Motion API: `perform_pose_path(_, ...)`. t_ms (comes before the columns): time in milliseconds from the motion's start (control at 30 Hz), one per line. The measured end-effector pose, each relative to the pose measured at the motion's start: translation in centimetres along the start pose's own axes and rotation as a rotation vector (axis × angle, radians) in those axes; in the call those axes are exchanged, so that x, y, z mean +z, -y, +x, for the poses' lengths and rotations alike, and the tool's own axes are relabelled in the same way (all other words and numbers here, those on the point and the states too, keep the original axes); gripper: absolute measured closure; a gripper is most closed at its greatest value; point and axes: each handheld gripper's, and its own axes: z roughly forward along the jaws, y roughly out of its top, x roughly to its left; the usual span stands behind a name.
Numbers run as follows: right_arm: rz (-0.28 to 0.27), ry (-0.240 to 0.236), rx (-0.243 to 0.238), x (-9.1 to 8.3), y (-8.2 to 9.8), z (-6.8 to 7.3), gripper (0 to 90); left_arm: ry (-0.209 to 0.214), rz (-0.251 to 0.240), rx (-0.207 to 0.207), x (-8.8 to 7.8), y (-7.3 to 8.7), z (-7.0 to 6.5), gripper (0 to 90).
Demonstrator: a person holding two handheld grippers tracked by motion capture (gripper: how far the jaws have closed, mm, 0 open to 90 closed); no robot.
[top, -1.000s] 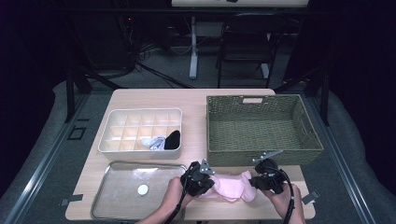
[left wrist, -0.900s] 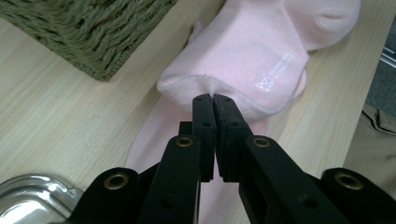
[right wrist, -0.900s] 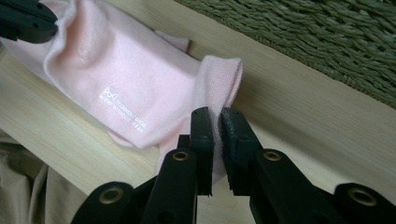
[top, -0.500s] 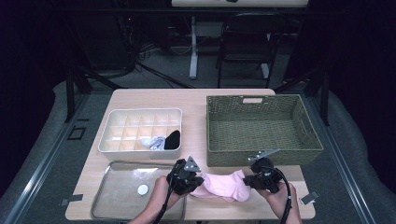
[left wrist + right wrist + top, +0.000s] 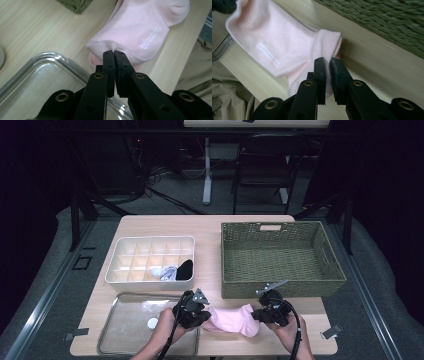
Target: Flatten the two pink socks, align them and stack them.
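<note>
A pink sock (image 5: 232,319) with small white lettering lies stretched across the table's front edge, between my two grippers. My left gripper (image 5: 200,316) is shut on the sock's hemmed edge (image 5: 110,47); its jaws meet over the fabric in the left gripper view, just past the tray's rim. My right gripper (image 5: 261,314) is shut on the other end of the sock (image 5: 287,47), with pink cloth pinched between its jaws (image 5: 327,62). A hand holds each gripper from below.
A clear tray (image 5: 112,335) with a small white disc (image 5: 152,323) sits at the front left. Behind it stands a white divided box (image 5: 125,245) holding a black item (image 5: 185,269) and a light one (image 5: 165,272). A green woven basket (image 5: 330,270) stands at the right.
Both grippers have shifted left along the front edge, carrying the sock with them. The sock now lies flatter and more stretched between them.
</note>
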Motion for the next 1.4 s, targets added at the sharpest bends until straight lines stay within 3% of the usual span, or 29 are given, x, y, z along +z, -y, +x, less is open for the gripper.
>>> perform_pose_path(33, 0.029, -0.004, -0.011, 0.4, -0.1, 0.0, 83.2, -0.007, 0.012, 0.006, 0.2, 0.1, 0.1, 88.0)
perform_pose_path(133, 0.004, 0.011, -0.003, 1.1, -0.1, 0.1, 83.2, -0.008, 0.022, -0.008, 0.5, 0.3, 0.4, 87.9)
perform_pose_path(167, 0.021, 0.024, -0.024, 1.3, -0.2, 0.0, 83.2, -0.015, 0.021, -0.014, 0.5, 0.3, 0.5, 87.8)
perform_pose_path(233, 0.009, 0.031, -0.013, 1.5, -0.2, 0.0, 82.8, -0.018, 0.025, -0.023, 0.5, 0.3, 0.8, 87.1)
perform_pose_path(367, 0.045, 0.026, -0.024, 1.6, -0.1, -0.2, 80.2, -0.027, 0.017, -0.054, 0.3, 0.3, 1.1, 82.5)
perform_pose_path(400, 0.027, 0.015, -0.010, 1.8, 0.1, -0.2, 79.5, -0.029, -0.003, -0.063, 0.1, 0.2, 1.1, 80.0)
perform_pose_path(433, 0.065, 0.027, -0.021, 1.7, 0.2, -0.4, 79.6, -0.024, -0.059, -0.096, -0.3, 0.0, 1.2, 65.1)
perform_pose_path(467, 0.060, 0.024, -0.019, 1.6, 0.2, -0.4, 79.9, -0.030, -0.069, -0.096, -0.3, -0.1, 1.1, 62.8)
perform_pose_path(533, 0.046, 0.021, -0.007, 1.6, 0.3, -0.4, 80.1, -0.048, -0.080, -0.094, -0.3, -0.4, 0.8, 58.5)
perform_pose_path(600, 0.048, 0.034, -0.003, 1.6, 0.4, -0.7, 80.5, -0.038, -0.034, -0.081, 0.5, -0.7, 0.5, 52.4)
perform_pose_path(633, 0.048, 0.034, -0.003, 1.6, 0.4, -0.7, 80.5, -0.038, -0.034, -0.081, 0.5, -0.7, 0.5, 51.7)
perform_pose_path(767, 0.041, 0.048, 0.006, 2.0, 0.7, -0.6, 79.1, -0.030, 0.049, -0.087, 1.5, -0.4, 0.7, 51.0)
perform_pose_path(967, 0.018, 0.068, -0.033, 2.0, 0.5, -0.6, 78.8, -0.016, 0.089, -0.099, 1.8, -0.2, 0.8, 50.5)
perform_pose_path(1000, -0.005, 0.071, -0.052, 2.0, 0.5, -0.4, 79.7, -0.013, 0.102, -0.103, 2.1, -0.2, 0.8, 51.4)
perform_pose_path(1067, -0.012, 0.073, -0.044, 2.1, 0.5, -0.2, 79.7, -0.017, 0.113, -0.101, 2.2, -0.2, 0.8, 51.8)
perform_pose_path(1200, 0.048, 0.079, -0.065, 2.5, 0.5, -0.5, 76.6, -0.009, 0.131, -0.090, 2.5, -0.2, 0.5, 55.9)
perform_pose_path(1333, 0.037, 0.068, -0.043, 2.6, 0.6, -0.4, 71.9, -0.002, 0.133, -0.077, 2.7, -0.1, 0.3, 61.6)
perform_pose_path(1400, 0.065, 0.068, -0.061, 2.8, 0.6, -0.4, 69.6, -0.001, 0.135, -0.060, 2.7, -0.1, 0.2, 65.1)
